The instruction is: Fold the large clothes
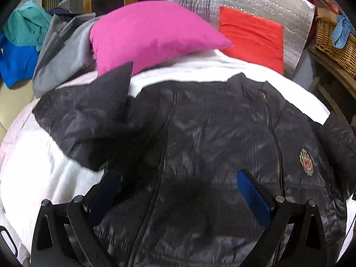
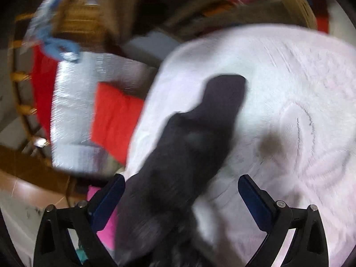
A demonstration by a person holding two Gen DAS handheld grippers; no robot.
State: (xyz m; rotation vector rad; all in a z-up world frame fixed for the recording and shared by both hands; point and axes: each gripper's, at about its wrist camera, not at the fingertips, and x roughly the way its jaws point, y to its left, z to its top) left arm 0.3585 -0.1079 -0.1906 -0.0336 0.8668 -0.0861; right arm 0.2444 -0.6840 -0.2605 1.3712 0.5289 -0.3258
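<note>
- One dark jacket [image 1: 200,133] lies spread, front side up, on the white cover [image 1: 44,166] of a bed; its zipper runs down the middle and one small round badge [image 1: 306,162] sits on the chest.
- Two pillows lie behind the jacket: one pink pillow [image 1: 151,33], touching the jacket's raised sleeve tip [image 1: 120,77], and one red pillow [image 1: 251,37] further back against a silver foil sheet [image 1: 255,0].
- Left of the jacket are three loose garments: grey [image 1: 62,51], teal [image 1: 24,24] and blue [image 1: 17,64]. To its right is one wicker basket [image 1: 333,42].
- The left tool [image 1: 178,182] hangs over the jacket's lower front with jaws wide apart, holding nothing.
- The right tool [image 2: 181,187] is also spread wide; one dark sleeve [image 2: 195,138] lies between its jaws, but the pads do not press it.
- Only the left view shows the jacket's body, zipper and badge. Only the right view, which is blurred, shows the sleeve lying out over the cover and a quilted pattern [image 2: 300,122] beside it.
</note>
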